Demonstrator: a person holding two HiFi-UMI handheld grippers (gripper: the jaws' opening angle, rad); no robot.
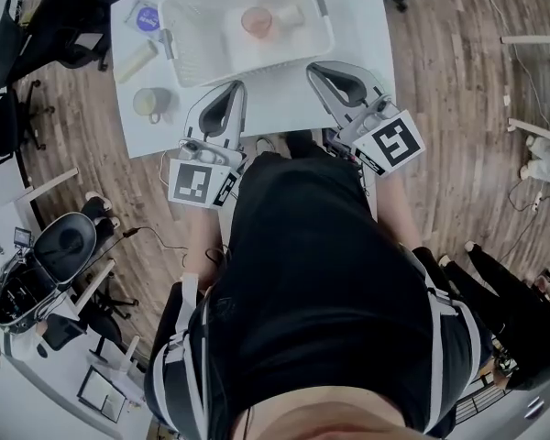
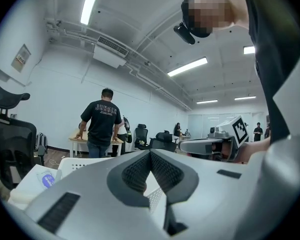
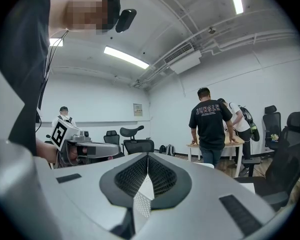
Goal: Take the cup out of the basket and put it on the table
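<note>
Cup [image 1: 257, 21]: pinkish, mouth-up inside basket [image 1: 197, 73] at far side of table [image 1: 275, 94]. Left gripper [image 1: 235, 87] and right gripper [image 1: 313, 68]: jaws pinched together, nothing between, both short of basket. My estimate: cup light, rigid, smooth-walled, may slip. I'd pinch one wall at rim, moderate squeeze.

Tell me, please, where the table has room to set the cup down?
The clearest patch is the table strip between the basket, the left gripper and the right gripper. A narrower strip runs along the basket's right side. Left of it is crowded: blue disc, pale roll, mug.
</note>
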